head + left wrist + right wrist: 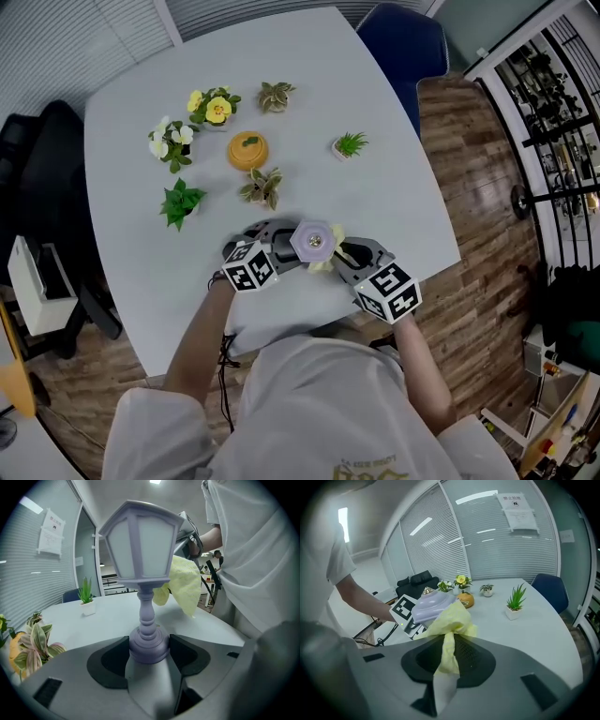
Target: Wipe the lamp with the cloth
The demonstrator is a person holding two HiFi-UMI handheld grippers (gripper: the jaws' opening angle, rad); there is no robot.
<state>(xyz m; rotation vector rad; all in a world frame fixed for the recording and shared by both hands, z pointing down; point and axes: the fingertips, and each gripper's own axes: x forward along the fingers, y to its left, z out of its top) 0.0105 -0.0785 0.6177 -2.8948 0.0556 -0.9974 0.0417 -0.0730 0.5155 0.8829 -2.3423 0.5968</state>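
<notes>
A small lavender lantern-shaped lamp [141, 545] stands upright near the table's front edge, seen from above as a hexagonal top [313, 241]. My left gripper [149, 652] is shut on its round base [148, 644], one pad on each side. My right gripper [446, 660] is shut on a pale yellow cloth [450, 620], whose free end lies against the lamp's top [432, 605]. The same cloth [183, 584] hangs behind the lamp's right side in the left gripper view. From the head view the cloth [336, 246] shows between the lamp and my right gripper [349, 255].
On the white table [394, 187] behind the lamp stand several small potted plants [263, 186], yellow flowers [214, 108] and an orange pumpkin ornament [247, 150]. A blue chair [401, 42] is at the far right, a black chair [47, 159] at the left.
</notes>
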